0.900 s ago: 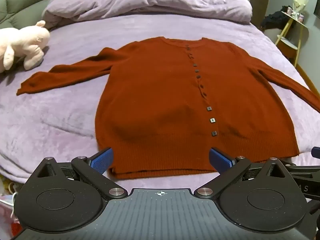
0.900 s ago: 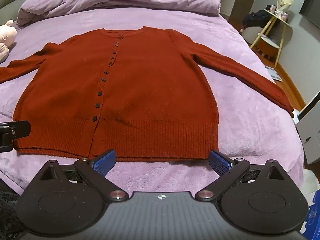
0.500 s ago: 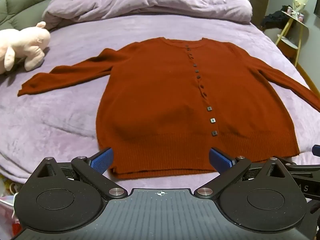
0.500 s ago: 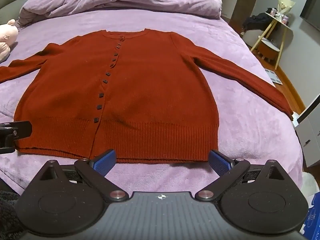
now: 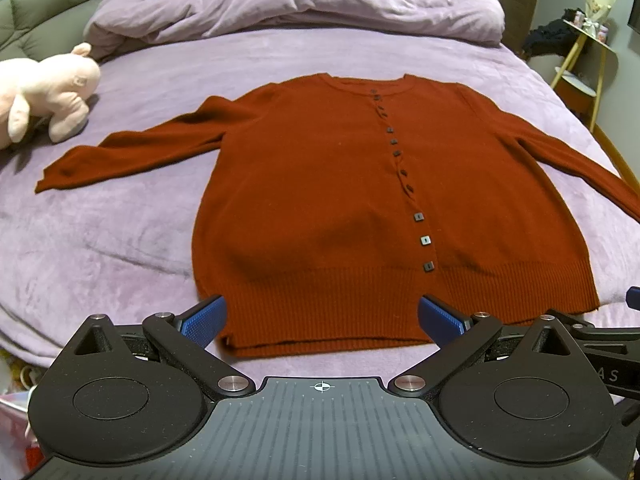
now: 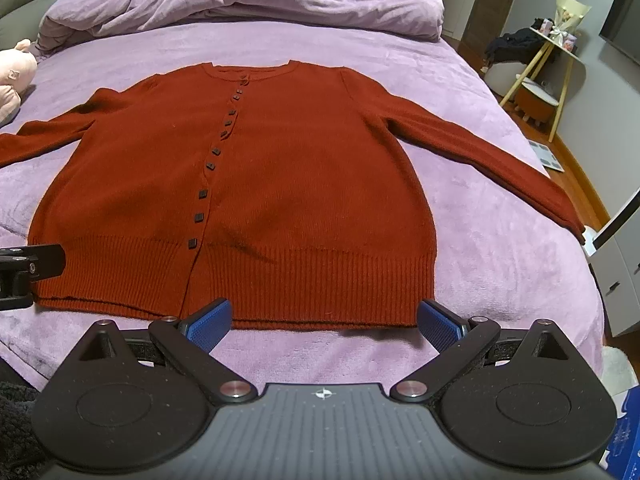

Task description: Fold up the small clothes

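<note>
1. The left gripper [image 5: 322, 316] tilts down toward the bed, its two blue pads [image 5: 204, 318] spread wide apart with nothing between them but the near hem below.
2. The right gripper [image 6: 324, 316] is angled down the same way, its blue pads [image 6: 440, 322] also standing fully apart and gripping nothing.
3. A rust-red cardigan [image 5: 360, 200] lies flat and face up just ahead of both grippers, buttoned down the front, neckline at the far end and ribbed hem [image 6: 280, 280] nearest.
4. In the left wrist view the hem's left corner sits just ahead of the left pad; whether pad and knit touch cannot be told.
5. In the right wrist view the hem's edge runs between the two pads, its right corner just ahead of the right one — a strip of bare cover shows between hem and gripper body.
6. The row of dark square buttons [image 5: 424, 240] runs away from the grippers, right of centre for the left gripper, left of centre for the right.
7. Both sleeves are spread outward: the left sleeve [image 5: 132, 152] reaches far left of the left gripper, the right sleeve [image 6: 492, 164] far right of the right gripper, toward the bed's edge.
8. The lilac bedspread [image 5: 100, 232] lies under everything — a rolled lilac duvet [image 6: 240, 0] is bunched along the far end, beyond the collar.
9. A pink plush toy [image 5: 48, 92] lies far to the left, well apart from the cardigan's cuff.
10. A yellow-legged side table [image 6: 552, 60] stands off the bed, far right.
</note>
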The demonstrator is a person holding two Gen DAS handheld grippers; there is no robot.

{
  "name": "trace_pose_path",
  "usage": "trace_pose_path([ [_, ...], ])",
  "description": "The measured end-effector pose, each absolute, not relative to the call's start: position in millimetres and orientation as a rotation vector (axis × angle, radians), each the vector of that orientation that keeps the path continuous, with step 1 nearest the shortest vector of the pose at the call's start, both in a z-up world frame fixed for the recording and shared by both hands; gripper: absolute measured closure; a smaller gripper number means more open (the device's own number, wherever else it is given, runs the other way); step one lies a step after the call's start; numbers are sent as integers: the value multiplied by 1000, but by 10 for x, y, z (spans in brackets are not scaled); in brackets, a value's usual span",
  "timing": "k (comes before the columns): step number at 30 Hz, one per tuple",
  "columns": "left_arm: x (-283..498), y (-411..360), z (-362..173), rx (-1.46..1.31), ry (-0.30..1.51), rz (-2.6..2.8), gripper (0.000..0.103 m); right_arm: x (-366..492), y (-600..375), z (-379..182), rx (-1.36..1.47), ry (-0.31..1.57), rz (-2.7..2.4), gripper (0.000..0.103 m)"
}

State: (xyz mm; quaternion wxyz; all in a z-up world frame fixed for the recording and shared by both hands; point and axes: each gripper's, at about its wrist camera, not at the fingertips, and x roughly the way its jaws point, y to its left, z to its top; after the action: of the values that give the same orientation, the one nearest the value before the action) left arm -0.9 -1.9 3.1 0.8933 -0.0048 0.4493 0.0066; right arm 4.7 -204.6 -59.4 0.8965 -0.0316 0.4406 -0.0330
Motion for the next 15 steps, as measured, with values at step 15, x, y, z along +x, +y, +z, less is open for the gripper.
trace_pose_path([
  [15, -2, -17, 23, -8, 937, 15, 0, 48, -2049, -583, -70, 908, -65, 4],
])
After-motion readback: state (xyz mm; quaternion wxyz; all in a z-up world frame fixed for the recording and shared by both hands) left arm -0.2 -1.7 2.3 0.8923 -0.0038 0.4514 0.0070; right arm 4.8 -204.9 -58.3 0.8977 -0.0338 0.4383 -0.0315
